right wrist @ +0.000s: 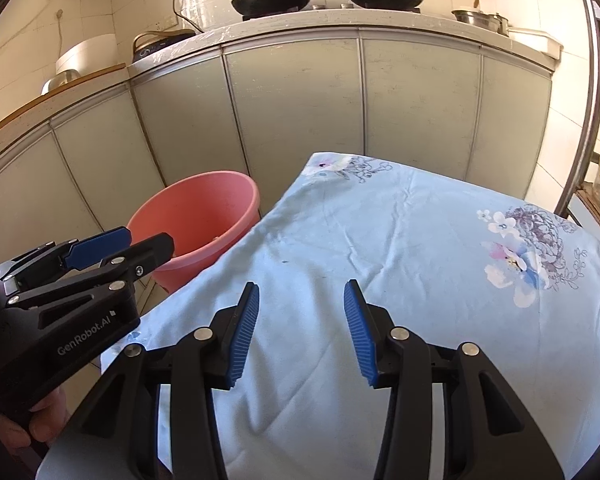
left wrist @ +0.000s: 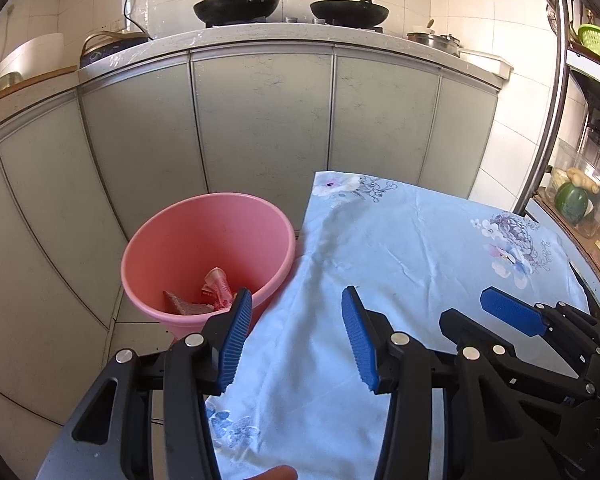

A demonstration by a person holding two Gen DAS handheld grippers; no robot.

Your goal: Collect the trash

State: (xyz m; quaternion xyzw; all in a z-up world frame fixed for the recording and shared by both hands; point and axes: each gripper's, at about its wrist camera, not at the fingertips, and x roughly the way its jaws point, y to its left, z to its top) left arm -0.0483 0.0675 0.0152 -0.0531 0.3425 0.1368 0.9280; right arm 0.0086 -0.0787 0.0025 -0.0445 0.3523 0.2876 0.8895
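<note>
A pink bucket (left wrist: 204, 240) stands on the floor left of the table. It also shows in the right wrist view (right wrist: 204, 216). In it lie a crumpled red wrapper (left wrist: 218, 286) and a brown scrap (left wrist: 184, 304). My left gripper (left wrist: 296, 300) is open and empty, held over the table's left edge next to the bucket. It also shows in the right wrist view (right wrist: 140, 240). My right gripper (right wrist: 302, 294) is open and empty above the cloth. It also shows at the right of the left wrist view (left wrist: 474, 308).
A light blue flowered cloth (right wrist: 400, 248) covers the table. Grey cabinet doors (left wrist: 260, 120) stand behind, with two woks (left wrist: 236, 4) on the counter above. A shelf at the right holds a clear container with vegetables (left wrist: 580, 192).
</note>
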